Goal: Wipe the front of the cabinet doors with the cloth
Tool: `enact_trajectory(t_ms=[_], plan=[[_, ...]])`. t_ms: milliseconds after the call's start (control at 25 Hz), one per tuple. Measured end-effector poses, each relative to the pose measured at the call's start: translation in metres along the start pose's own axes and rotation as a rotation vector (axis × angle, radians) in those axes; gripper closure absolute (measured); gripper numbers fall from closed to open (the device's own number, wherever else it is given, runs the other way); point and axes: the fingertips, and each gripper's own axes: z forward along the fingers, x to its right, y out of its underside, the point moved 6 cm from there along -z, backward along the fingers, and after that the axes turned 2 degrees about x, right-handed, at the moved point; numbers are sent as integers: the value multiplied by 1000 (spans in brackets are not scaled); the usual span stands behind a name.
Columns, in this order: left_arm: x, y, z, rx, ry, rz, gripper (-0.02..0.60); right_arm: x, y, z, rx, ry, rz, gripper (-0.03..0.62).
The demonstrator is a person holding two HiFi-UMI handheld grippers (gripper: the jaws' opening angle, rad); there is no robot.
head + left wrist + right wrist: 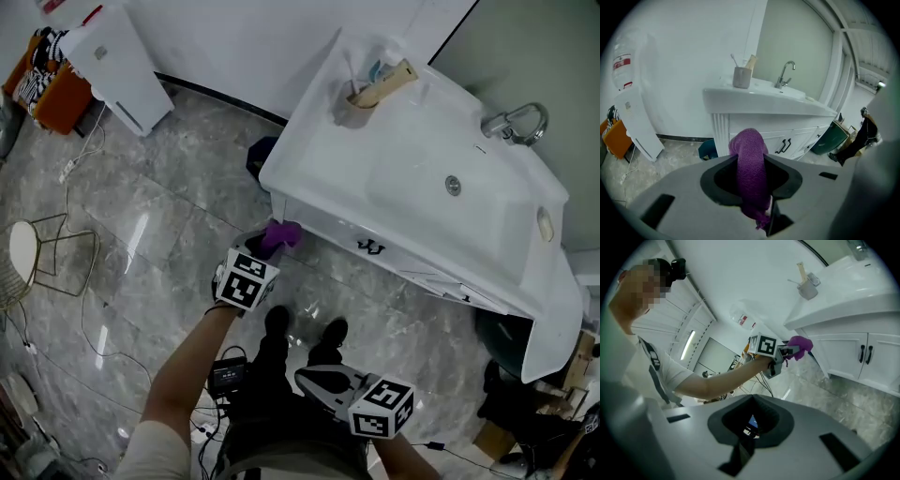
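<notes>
**Cloth gripped beside cabinet doors**

The left hand-held gripper [265, 247] is clamping the purple cloth [282, 232] and holding it near the cabinet doors [799, 136], at 9 o'clock from them. Contact is not discernible. The right hand-held gripper [314, 380] is hanging closed and empty at 5 o'clock from the left.
</notes>
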Motion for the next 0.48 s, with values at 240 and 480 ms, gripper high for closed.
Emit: enact_trajectory(t_ms=[240, 480], plan=[[-11, -7, 64, 50, -57, -7, 454, 57, 18, 5, 3, -12, 58, 585], [-22, -7, 109, 105, -124, -31, 454, 109, 54, 8, -15, -4, 130, 585]])
